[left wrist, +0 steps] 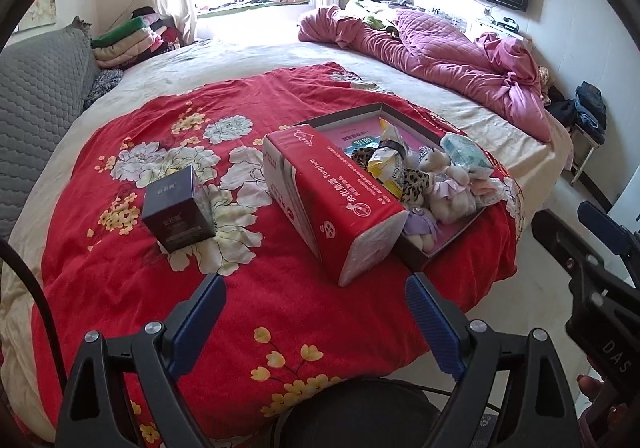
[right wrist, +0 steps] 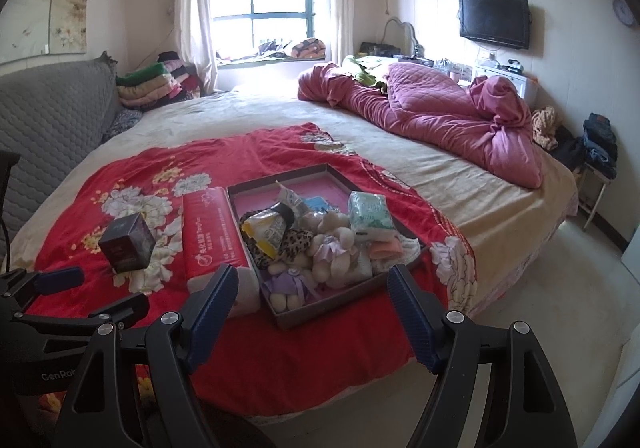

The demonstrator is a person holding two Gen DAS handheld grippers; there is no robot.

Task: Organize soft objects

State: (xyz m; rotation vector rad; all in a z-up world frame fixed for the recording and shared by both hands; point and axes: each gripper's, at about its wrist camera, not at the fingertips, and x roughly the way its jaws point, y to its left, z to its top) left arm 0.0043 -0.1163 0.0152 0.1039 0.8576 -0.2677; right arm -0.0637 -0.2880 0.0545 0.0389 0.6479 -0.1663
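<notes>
Both your grippers are spread wide with nothing in them: left gripper, right gripper. The tray is stuffed with plush toys, red tissue pack touching its side.

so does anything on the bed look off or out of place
Two things still sit outside the tray: the red tissue pack, lying against its left wall, and the dark box alone on the red blanket. The tray's contents are heaped rather than arranged. Nothing looks spilled or damaged.
</notes>
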